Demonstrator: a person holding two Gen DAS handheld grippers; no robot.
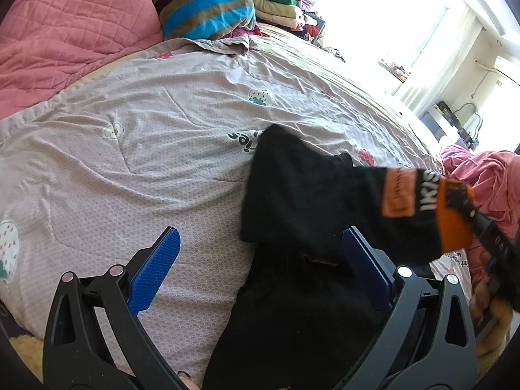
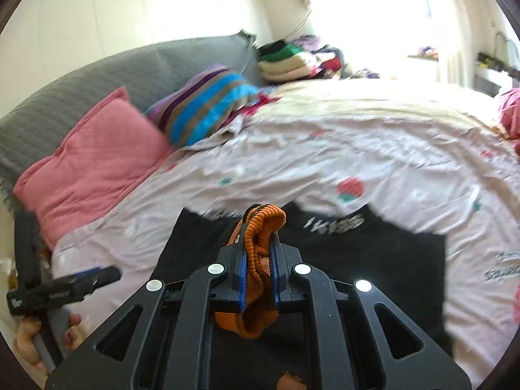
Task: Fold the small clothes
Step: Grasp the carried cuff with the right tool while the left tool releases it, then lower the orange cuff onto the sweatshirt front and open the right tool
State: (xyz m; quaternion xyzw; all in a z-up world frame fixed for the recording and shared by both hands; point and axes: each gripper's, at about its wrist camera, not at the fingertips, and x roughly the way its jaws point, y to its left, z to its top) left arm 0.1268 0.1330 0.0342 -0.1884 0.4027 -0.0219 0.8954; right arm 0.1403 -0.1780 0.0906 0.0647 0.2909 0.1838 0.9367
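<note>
Shirt [image 1: 302, 195] btwn released left gripper [image 1: 260, 256], orange cuff [image 2: 263, 227] clenched in right gripper [image 2: 258, 243]

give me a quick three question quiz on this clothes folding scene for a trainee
1. True or false: the right gripper is clamped on the orange ribbed collar of the black knit garment.
2. Are the left gripper's blue pads spread apart or pressed together?
3. What lies beside the pink quilted pillow: A striped cushion, B a laptop, C a shoe?

Key: 1 true; 2 spread apart; 3 A.
</note>
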